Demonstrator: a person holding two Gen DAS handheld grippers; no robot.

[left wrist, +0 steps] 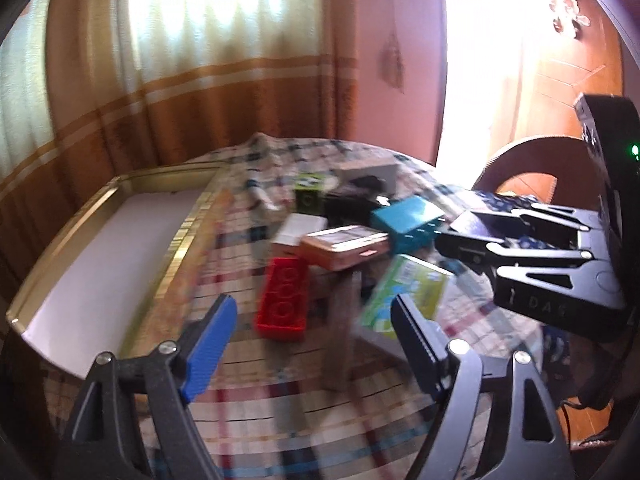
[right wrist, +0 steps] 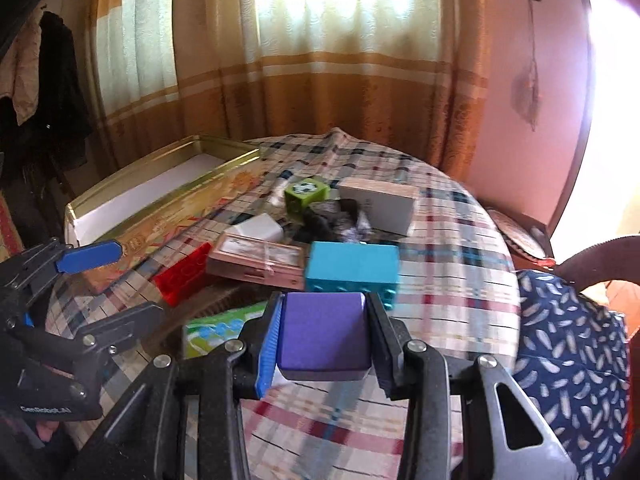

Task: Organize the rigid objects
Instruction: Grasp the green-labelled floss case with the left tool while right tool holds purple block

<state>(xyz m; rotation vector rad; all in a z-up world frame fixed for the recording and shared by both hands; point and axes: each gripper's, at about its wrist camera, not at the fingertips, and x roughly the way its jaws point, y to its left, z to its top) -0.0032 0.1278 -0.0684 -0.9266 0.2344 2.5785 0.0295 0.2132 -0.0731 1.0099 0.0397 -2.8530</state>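
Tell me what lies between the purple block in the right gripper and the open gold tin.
The purple block sits clamped in the right gripper. Toward the gold tin lie the red brick, the pink case and the open left gripper.

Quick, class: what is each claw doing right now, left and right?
Left claw: open, nothing between its fingers, above the red brick.
Right claw: shut on the purple block.

I can read only two markings. On the black body of the right claw (left wrist: 464,250) stand the letters "DAS". On the black body of the left claw (right wrist: 86,258) stands "GenRobot.AI". The box labels are too blurred for me.
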